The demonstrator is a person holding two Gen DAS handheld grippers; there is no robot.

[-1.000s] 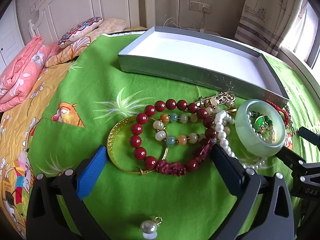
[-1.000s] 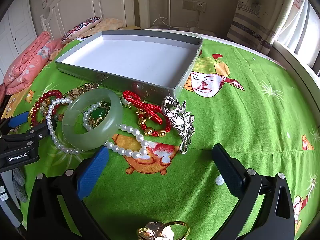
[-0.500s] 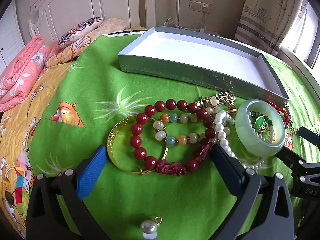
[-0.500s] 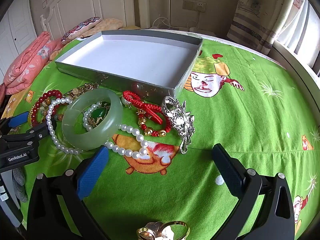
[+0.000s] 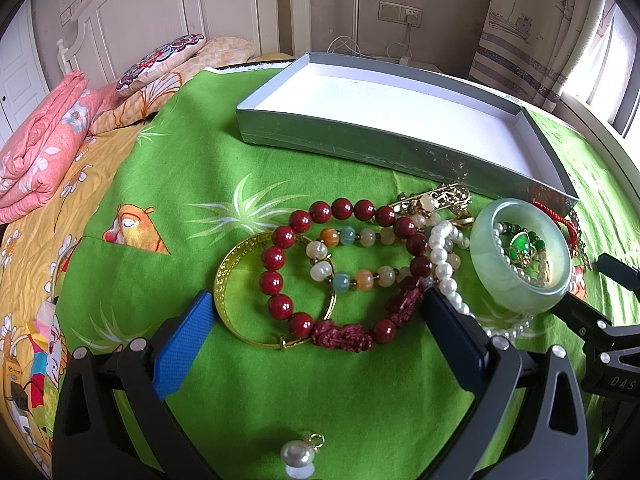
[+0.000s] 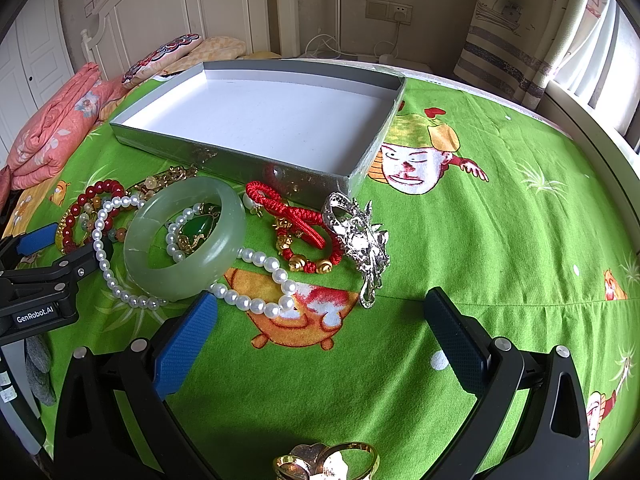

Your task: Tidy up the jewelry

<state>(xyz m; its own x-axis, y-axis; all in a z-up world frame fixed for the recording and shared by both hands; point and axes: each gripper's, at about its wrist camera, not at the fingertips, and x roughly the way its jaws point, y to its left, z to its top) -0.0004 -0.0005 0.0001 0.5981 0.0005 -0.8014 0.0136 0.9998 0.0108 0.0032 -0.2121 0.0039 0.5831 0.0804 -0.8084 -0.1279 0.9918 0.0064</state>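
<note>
My left hand-held gripper (image 5: 316, 324) stands apart, straddling the red bead bracelet (image 5: 340, 272) and gold bangle (image 5: 256, 296) on the green bed cover (image 5: 180, 208). My right hand-held gripper (image 6: 320, 320) is also apart, holding nothing, just short of the pearl necklace (image 6: 260, 276) and jade bangle (image 6: 184, 240). The silver box (image 6: 280, 168) lies empty beyond the pile. I judge the bracelet limp and light, its beads slippery, so I'd pinch across the strand at the carved section. The jade looks stiff, heavy, breakable; take it by the rim.
</note>
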